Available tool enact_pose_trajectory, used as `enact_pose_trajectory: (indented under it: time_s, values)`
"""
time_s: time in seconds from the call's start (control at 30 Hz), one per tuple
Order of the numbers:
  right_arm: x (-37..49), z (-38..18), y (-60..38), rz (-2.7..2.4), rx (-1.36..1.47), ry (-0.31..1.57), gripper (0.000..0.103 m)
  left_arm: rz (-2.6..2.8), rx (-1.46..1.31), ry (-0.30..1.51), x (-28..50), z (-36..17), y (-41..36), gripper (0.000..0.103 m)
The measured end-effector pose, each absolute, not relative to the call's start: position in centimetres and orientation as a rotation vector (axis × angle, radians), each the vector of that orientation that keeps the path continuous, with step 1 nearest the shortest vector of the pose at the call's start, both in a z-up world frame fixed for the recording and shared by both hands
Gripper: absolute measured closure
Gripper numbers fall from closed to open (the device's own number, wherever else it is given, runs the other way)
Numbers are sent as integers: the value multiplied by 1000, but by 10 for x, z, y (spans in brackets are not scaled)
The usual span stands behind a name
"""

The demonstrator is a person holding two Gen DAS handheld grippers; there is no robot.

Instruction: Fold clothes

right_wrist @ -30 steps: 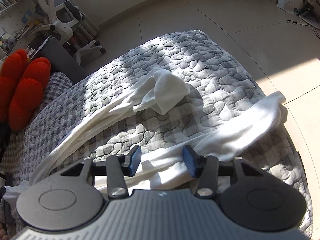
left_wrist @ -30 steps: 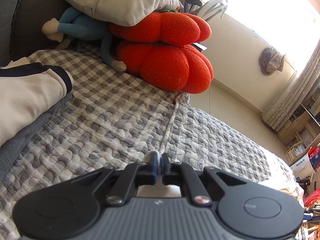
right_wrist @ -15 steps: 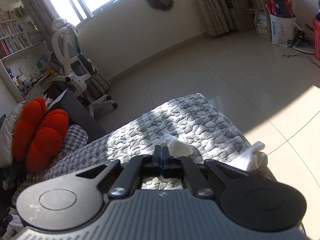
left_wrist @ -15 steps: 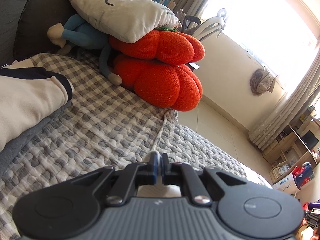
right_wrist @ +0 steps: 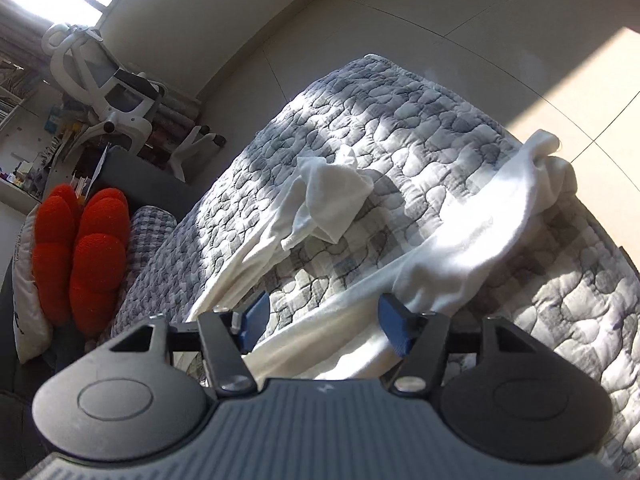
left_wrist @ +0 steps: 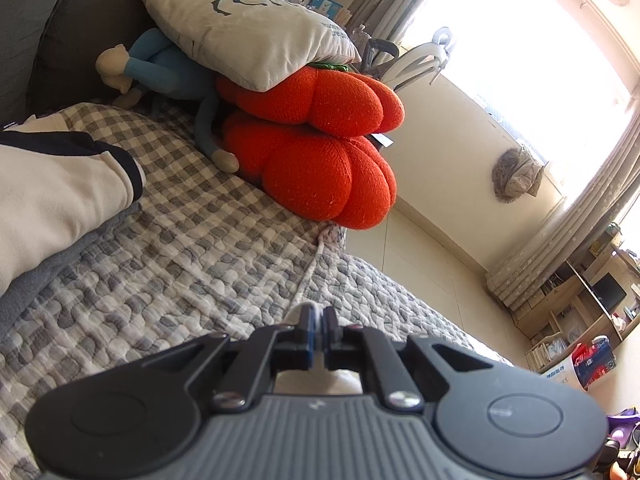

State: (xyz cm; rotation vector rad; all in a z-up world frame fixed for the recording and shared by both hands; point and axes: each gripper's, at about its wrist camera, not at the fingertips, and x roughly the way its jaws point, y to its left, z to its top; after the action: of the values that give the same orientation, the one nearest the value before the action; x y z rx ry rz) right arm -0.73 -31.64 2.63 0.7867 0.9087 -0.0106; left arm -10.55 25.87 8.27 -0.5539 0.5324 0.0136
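Sunlit room, tiled floor, and a sofa under a grey checked quilt (right_wrist: 420, 128) is my work surface. The white garment (right_wrist: 460, 248) lies on that quilt just ahead of my right gripper (right_wrist: 324, 320), whose jaws stand wide apart w/ nothing between the pads. It's strung out in two long strips: one runs from under the right jaw up and away to the quilt's far right edge, where its end drapes over; the other heads off from the left jaw side to a crumpled bunch further out. So the long axis goes diagonally, near-left to far-right. I'd judge it thin, light, limp cotton: no stiffness, will sag and bunch, easy to drag, prob. slips if pinched on one layer. Best hold, imo, is a hem or end of the near strip right under the jaws. My left gripper (left_wrist: 318, 334) has its jaws pressed together, w/ a sliver of white cloth at the tips; looks clamped on the garment. Beyond it: orange cushions (left_wrist: 324, 148), a cream sweatshirt (left_wrist: 48, 200) off to the left.
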Motion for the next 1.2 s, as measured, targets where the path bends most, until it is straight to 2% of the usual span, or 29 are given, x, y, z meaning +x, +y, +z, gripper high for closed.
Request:
enact_pose_trajectory:
  time_s: [0.1, 0.13, 0.2, 0.23, 0.27, 0.4, 0.6, 0.8, 0.97, 1.07, 1.2]
  values:
    - [0, 23, -309, -40, 744, 943, 40, 10, -563, 517, -108, 85, 259, 99]
    - [3, 24, -306, -60, 718, 947, 44, 9, -566, 512, -109, 85, 259, 99]
    - [7, 25, -301, -99, 665, 953, 57, 6, -572, 503, -110, 87, 260, 99]
    - [8, 25, -299, -121, 646, 957, 83, 5, -575, 498, -111, 87, 260, 99]
    - [9, 21, -299, -152, 621, 965, 101, 4, -578, 495, -111, 88, 260, 99]
    - [2, 31, -304, -153, 627, 873, 101, 5, -594, 493, -112, 88, 264, 99]
    - [-35, 102, -304, -30, 580, 449, 101, -11, -625, 452, -119, 94, 271, 99]
    - [-86, 105, -319, 6, 592, 480, 101, -110, -577, 488, -147, 88, 266, 99]
    - [-112, 75, -340, -20, 615, 605, 101, -149, -497, 574, -169, 65, 258, 99]
    - [-128, 84, -340, -13, 578, 524, 101, -182, -431, 568, -182, 64, 252, 99]
    - [-160, 112, -310, 34, 374, 318, 101, -230, -331, 566, -194, 66, 244, 99]
